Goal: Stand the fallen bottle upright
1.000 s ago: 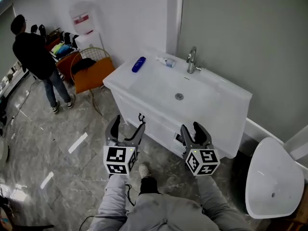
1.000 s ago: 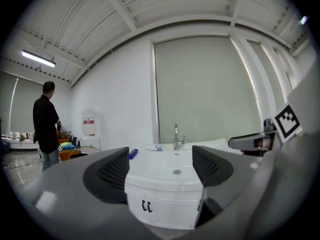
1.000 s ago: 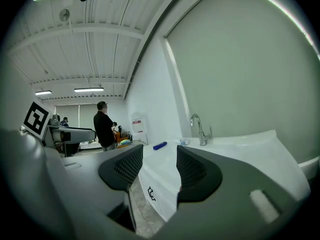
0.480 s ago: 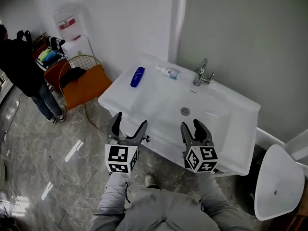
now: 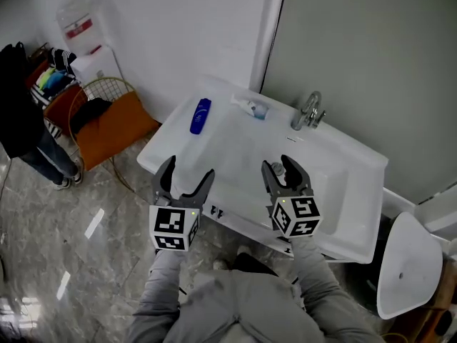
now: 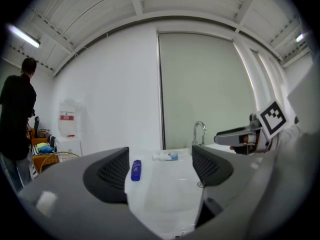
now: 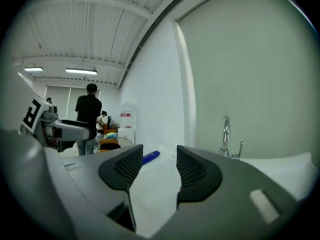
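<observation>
Left tool [image 5: 188, 168], right tool [image 5: 278, 164] gape empty; a nudge could roll the eleven-o'clock blue bottle [image 5: 201, 116] off the washbasin [image 5: 344, 195].

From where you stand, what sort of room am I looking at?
Probably a washroom corner set up inside a larger workspace: a white washbasin with a chrome tap, a blue bottle lying on its ledge, and a water dispenser by the wall.
</observation>
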{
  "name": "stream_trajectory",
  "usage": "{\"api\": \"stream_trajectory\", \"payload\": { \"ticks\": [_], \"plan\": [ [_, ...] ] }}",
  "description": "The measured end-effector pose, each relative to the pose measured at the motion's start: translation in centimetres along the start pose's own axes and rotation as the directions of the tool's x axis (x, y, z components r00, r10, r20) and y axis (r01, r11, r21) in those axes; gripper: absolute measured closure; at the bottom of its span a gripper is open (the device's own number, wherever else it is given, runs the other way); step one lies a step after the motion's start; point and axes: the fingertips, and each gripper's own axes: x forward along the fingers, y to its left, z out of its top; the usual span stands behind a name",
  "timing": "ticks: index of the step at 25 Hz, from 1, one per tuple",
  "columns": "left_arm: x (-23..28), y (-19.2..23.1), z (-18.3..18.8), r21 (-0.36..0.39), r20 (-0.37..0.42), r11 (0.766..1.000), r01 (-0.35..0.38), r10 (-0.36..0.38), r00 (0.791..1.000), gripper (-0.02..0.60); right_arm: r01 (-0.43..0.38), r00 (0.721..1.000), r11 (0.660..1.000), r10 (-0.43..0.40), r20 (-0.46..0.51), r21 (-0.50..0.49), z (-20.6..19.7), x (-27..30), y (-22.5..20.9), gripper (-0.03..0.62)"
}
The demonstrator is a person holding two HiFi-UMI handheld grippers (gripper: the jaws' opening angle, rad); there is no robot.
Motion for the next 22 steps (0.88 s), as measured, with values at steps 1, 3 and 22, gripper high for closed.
{"api": "stream_trajectory", "payload": {
  "ticks": [1,3,22],
  "plan": [
    [0.3,0.5,-0.1,-0.004,0.001,1.000,-0.002,0.002,1.000,0.160,-0.006,1.000,1.000,0.006,-0.005,-0.015,0.2,0.9,0.0,0.382],
    [1.1,1.4,-0.2,-0.009,0.000,1.000,-0.008,0.008,1.000,0.160,-0.017,1.000,0.999,0.016,-0.011,-0.032,0.5,2.9,-0.2,0.382],
    [9.8,8.3,-1.7,-0.037,-0.070,0.992,-0.119,0.116,0.991,0.160,-0.204,0.928,0.932,0.086,-0.363,-0.301,-4.4,26.4,-5.4,0.382]
  ]
}}
